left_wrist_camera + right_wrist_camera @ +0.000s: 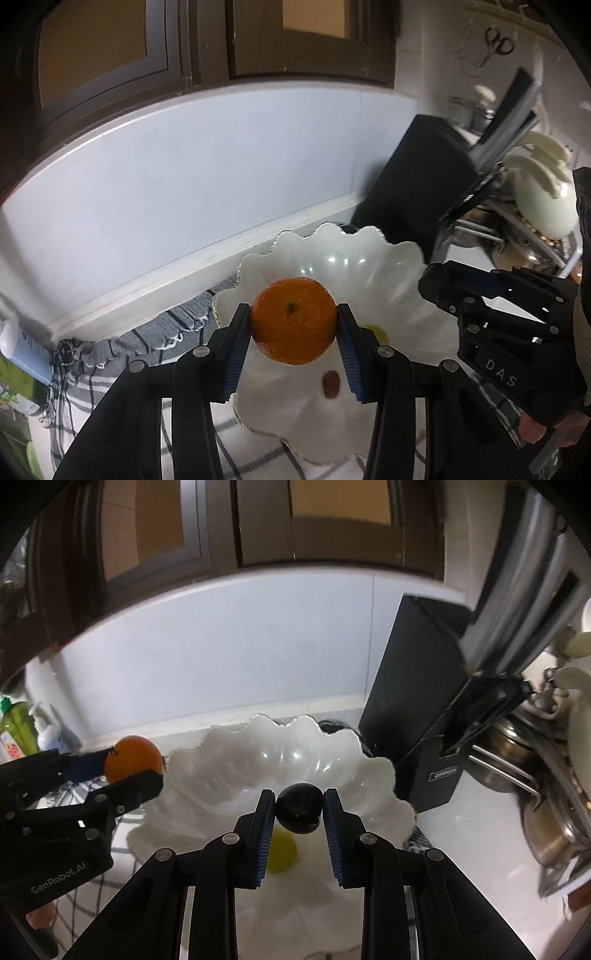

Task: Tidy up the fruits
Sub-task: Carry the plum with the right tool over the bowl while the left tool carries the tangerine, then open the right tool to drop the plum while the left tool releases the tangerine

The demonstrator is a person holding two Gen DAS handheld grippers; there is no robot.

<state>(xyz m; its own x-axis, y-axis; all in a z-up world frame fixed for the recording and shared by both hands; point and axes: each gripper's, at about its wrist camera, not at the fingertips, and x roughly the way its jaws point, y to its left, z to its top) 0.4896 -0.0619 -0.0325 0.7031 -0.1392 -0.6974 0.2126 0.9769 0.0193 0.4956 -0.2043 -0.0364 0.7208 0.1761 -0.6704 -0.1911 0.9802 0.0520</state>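
Observation:
My left gripper [293, 325] is shut on an orange tangerine [293, 320] and holds it above the near left side of a white scalloped bowl [369, 258]. In the right wrist view the left gripper [127, 771] with the tangerine [133, 757] is at the bowl's left rim. My right gripper [299, 808] is shut on a dark round fruit [299, 808] over the bowl [221, 775]. In the left wrist view the right gripper's fingers [439, 284] show beside the bowl's right rim. A yellow-green fruit [282, 851] and a small brown fruit [331, 384] lie in the bowl.
A black box [413, 716] stands right behind the bowl. A dish rack with pots and white dishes [546, 760] is on the right. A checked cloth [147, 343] lies under the bowl. Bottles [16, 727] stand at the far left by the white backsplash.

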